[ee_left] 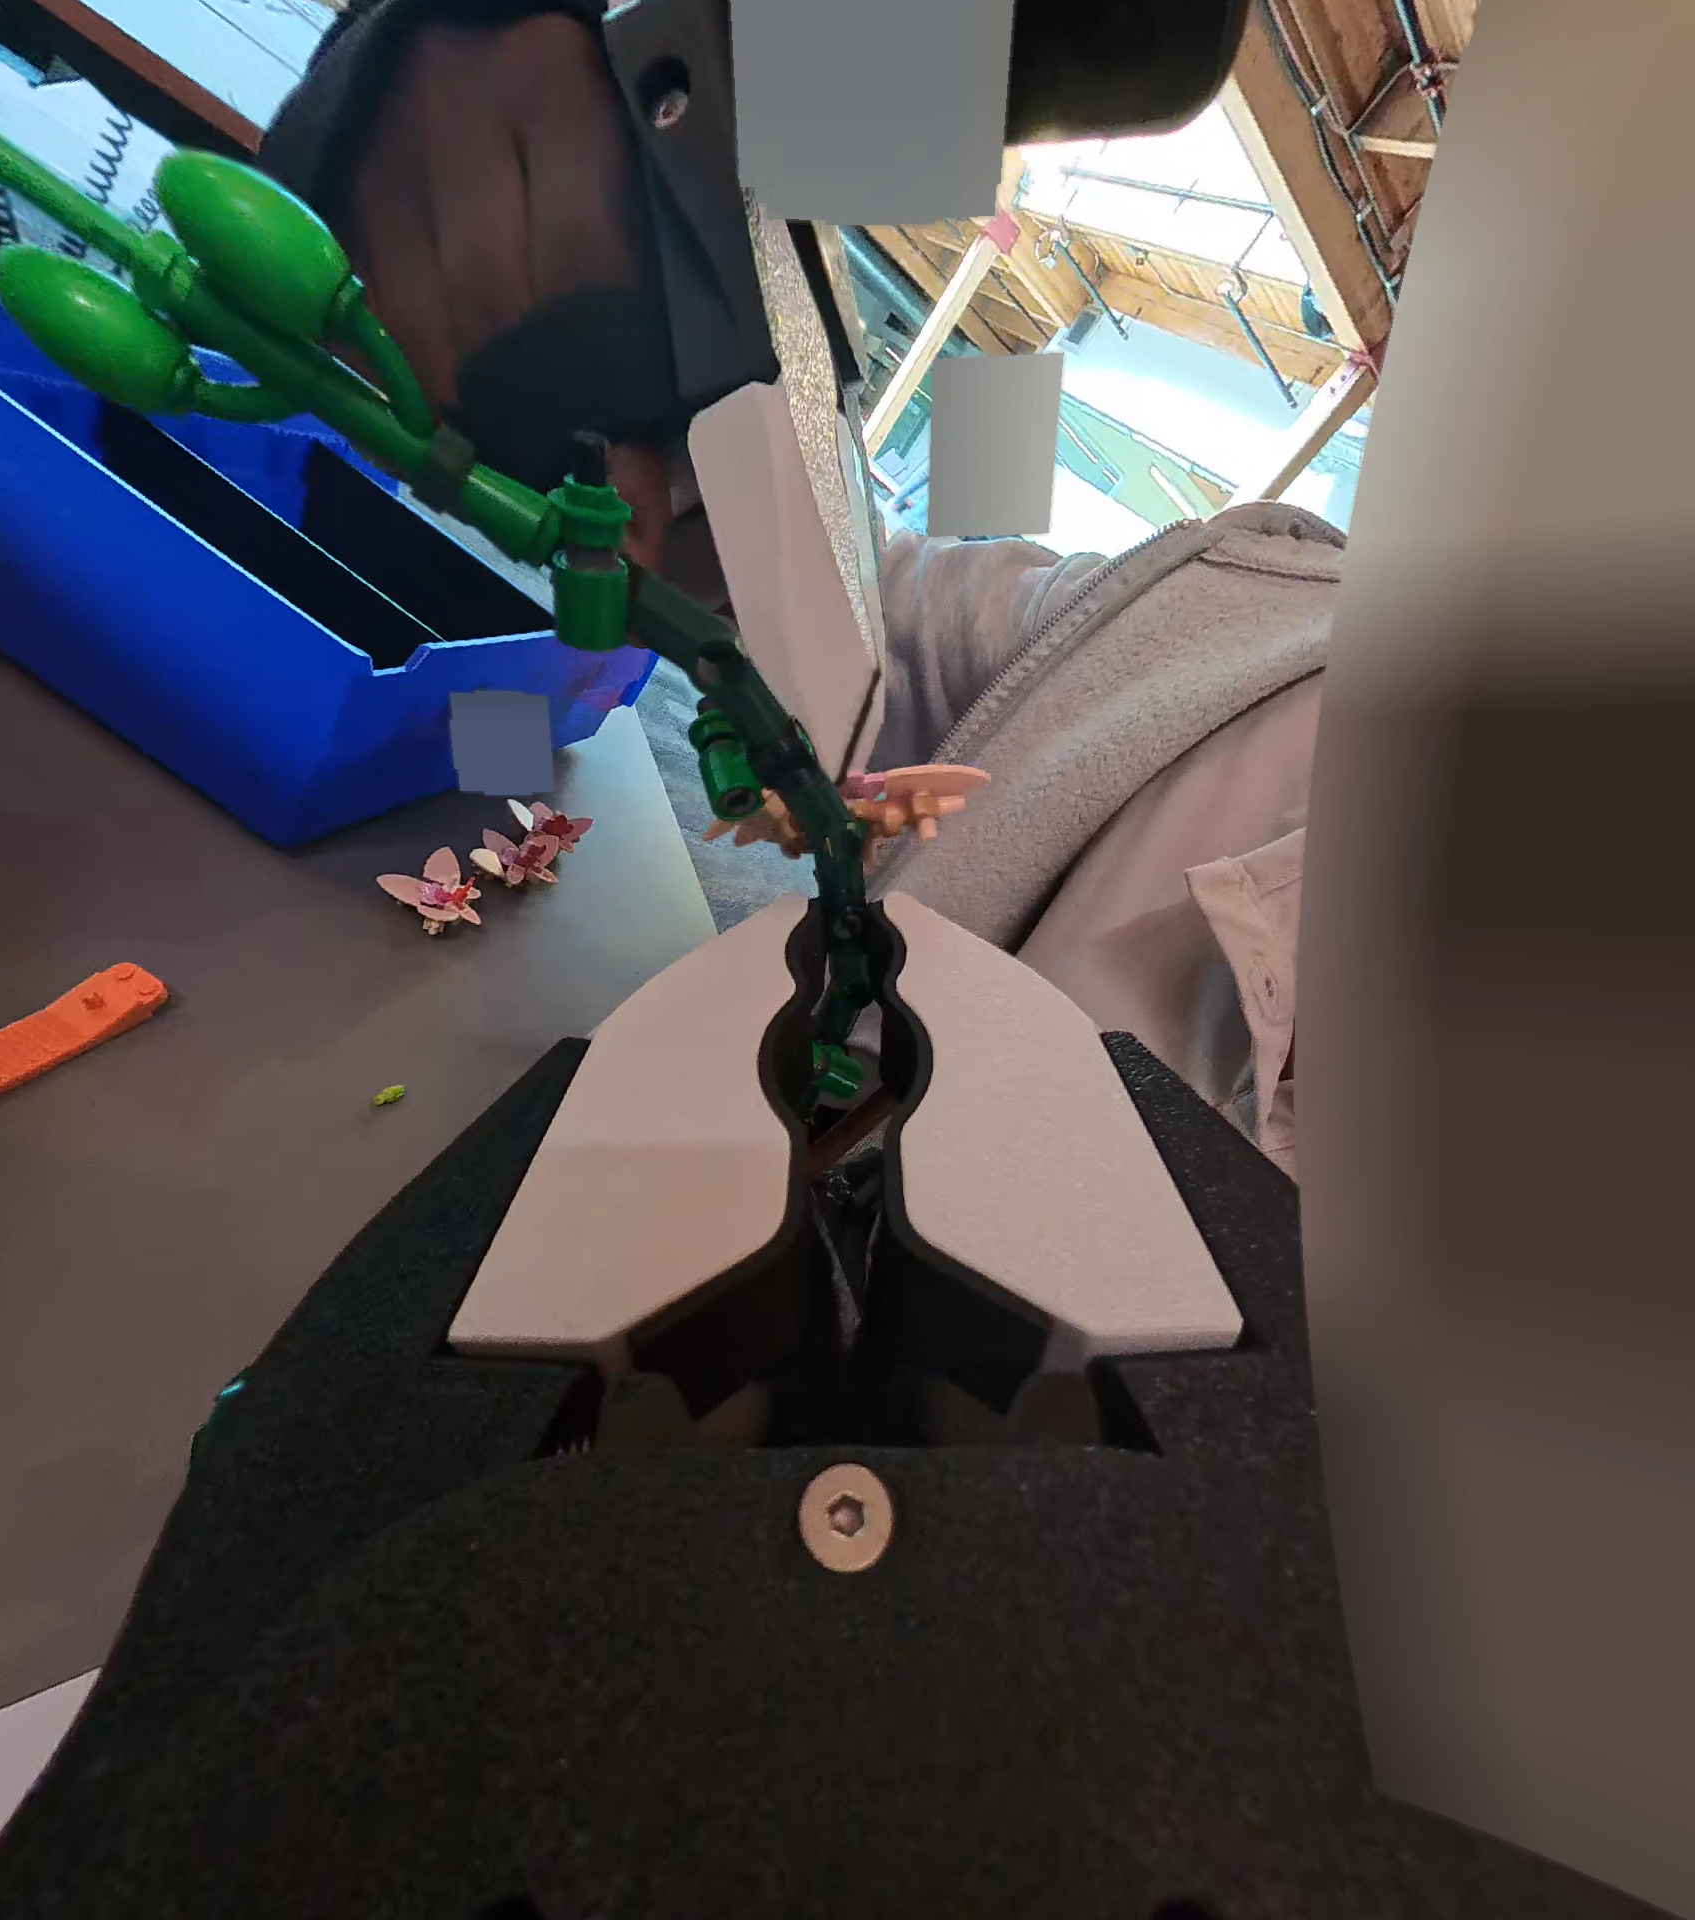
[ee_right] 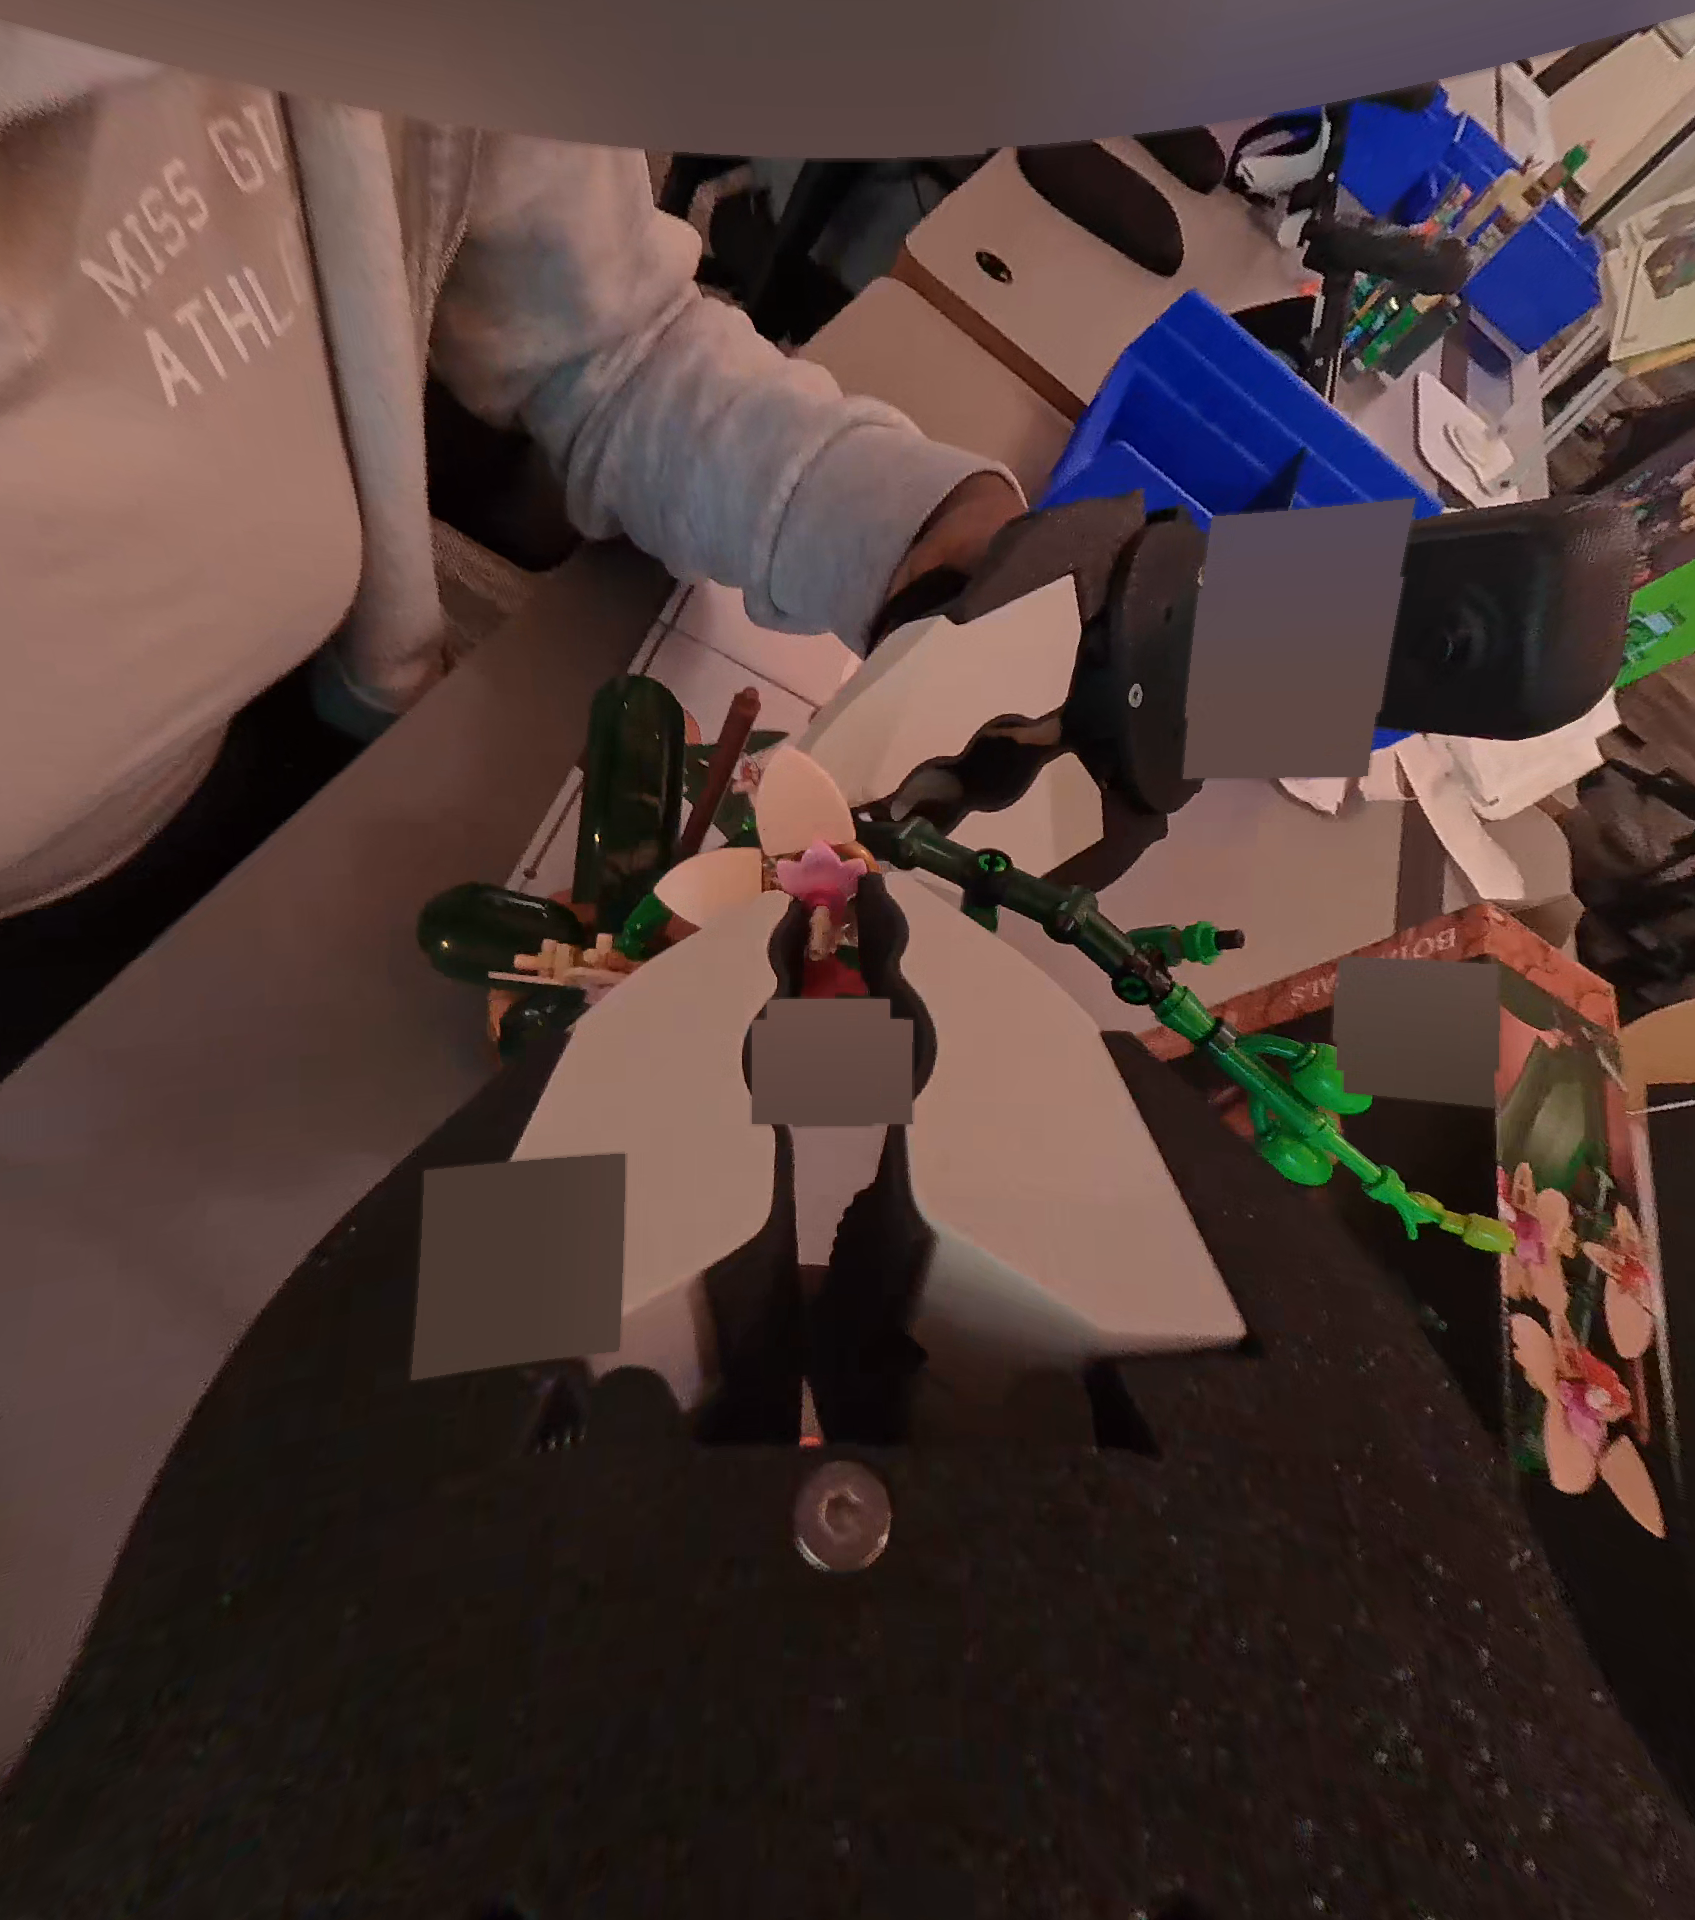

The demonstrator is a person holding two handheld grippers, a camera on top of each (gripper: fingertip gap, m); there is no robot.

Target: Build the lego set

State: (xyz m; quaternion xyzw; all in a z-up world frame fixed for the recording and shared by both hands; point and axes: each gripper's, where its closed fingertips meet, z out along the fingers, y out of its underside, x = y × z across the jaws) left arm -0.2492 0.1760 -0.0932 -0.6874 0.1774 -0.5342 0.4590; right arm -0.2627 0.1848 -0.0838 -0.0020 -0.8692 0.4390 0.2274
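Left hand-held gripper [ee_left: 848,925] clamped on the dark lower end of the green stem [ee_left: 469,488], held up above the desk [ee_left: 147,1195]; bud end juts free toward the blue bin [ee_left: 199,644]; right hand-held gripper [ee_right: 827,914] pinched on a pink-and-white flower [ee_right: 801,831] at the stem's base; three spare flowers [ee_left: 484,862] lie on the desk near an orange brick separator [ee_left: 22,1039]. Stem looks light, jointed, apt to pop apart; grip near the joint, not the petals.

Green stem [ee_left: 469,488], blue bin [ee_left: 147,623], orange tool [ee_left: 22,1044], pink flowers [ee_left: 484,868].
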